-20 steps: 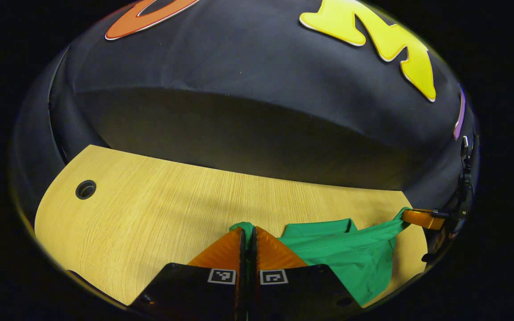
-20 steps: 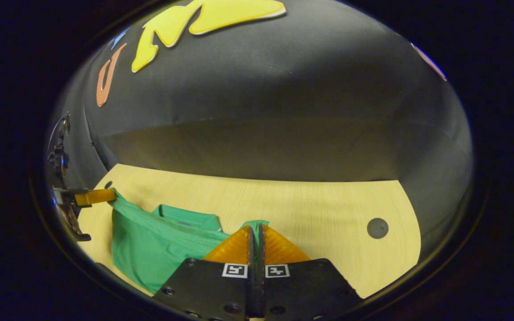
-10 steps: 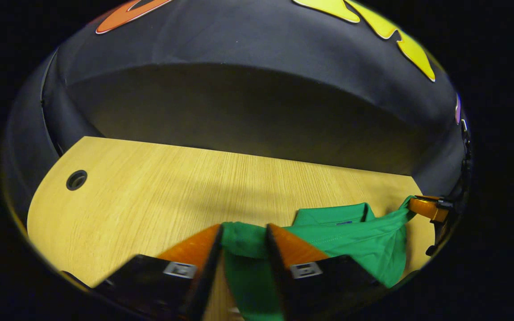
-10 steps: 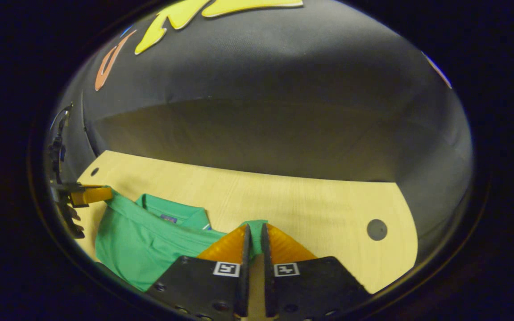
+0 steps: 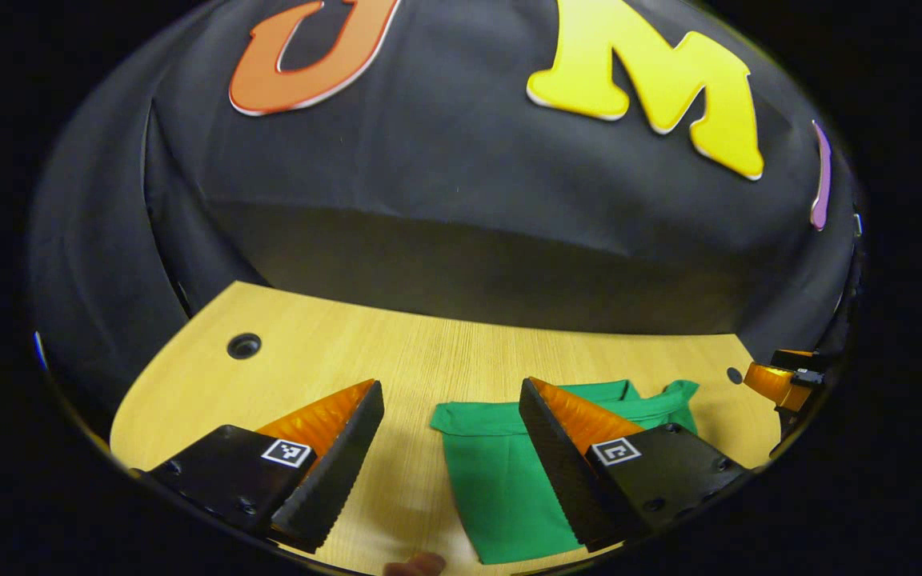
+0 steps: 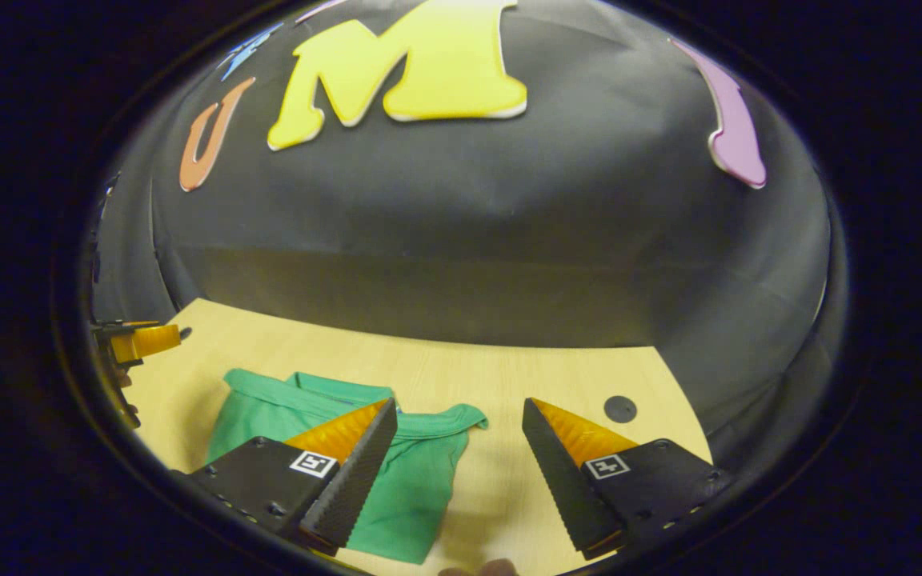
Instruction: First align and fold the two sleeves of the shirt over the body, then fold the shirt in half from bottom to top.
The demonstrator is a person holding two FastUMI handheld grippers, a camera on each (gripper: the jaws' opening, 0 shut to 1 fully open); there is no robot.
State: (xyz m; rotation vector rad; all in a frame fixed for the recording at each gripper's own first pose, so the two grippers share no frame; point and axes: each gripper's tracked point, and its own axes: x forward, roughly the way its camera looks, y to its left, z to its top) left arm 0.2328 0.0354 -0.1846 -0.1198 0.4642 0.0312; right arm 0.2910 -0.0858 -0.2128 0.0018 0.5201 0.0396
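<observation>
The green shirt (image 5: 493,480) lies folded on the wooden table (image 5: 325,360), its top edge toward the wall. My left gripper (image 5: 450,386) hovers over the shirt's left part, open, with nothing between its fingers. In the right gripper view the shirt (image 6: 429,480) lies below and to the left. My right gripper (image 6: 459,404) is open above the shirt's right edge and holds nothing. Each gripper shows at the rim of the other's view: the right gripper (image 5: 777,382) at far right, the left gripper (image 6: 141,341) at far left.
The table has a round cable hole (image 5: 244,346) near its left end and another hole (image 6: 619,409) near its right end. The black cloth wall stands close behind the table's far edge. A person's fingertip (image 5: 417,565) shows at the bottom.
Both grippers were shut on the shirt's edge and have opened and let it go. The shirt now rests flat on the table, and both grippers have lifted off it.
</observation>
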